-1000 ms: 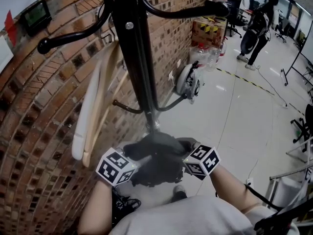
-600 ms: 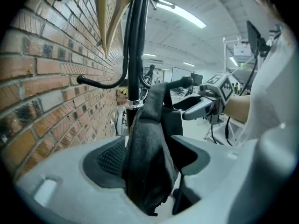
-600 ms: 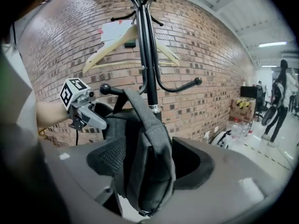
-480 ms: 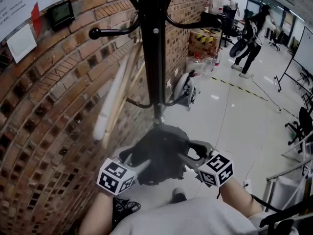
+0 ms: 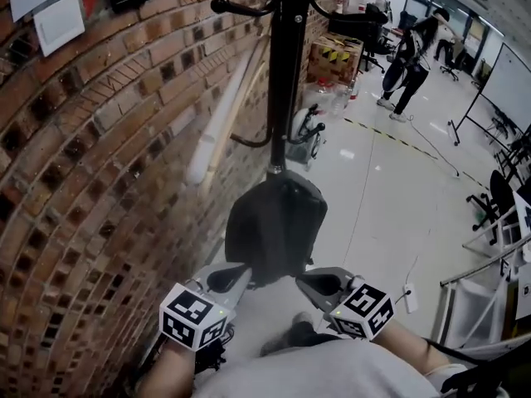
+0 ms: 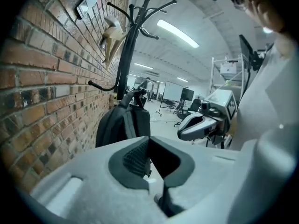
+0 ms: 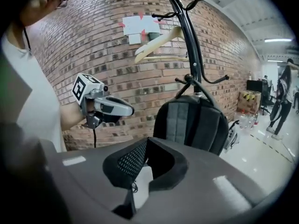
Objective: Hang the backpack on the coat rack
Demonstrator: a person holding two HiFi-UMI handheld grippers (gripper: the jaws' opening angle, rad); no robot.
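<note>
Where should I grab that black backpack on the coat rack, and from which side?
Likely the top loop of the backpack, where it hangs on the coat rack. Come from the open floor side: the brick wall crowds the other.

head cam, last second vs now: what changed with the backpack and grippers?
Both grippers let go of the black fabric backpack, which now hangs by itself from a low hook of the black metal coat rack. The left gripper and right gripper drew back toward the person, clear of the bag, jaws shut and empty. The wooden hanger on the rack stayed put.
</note>
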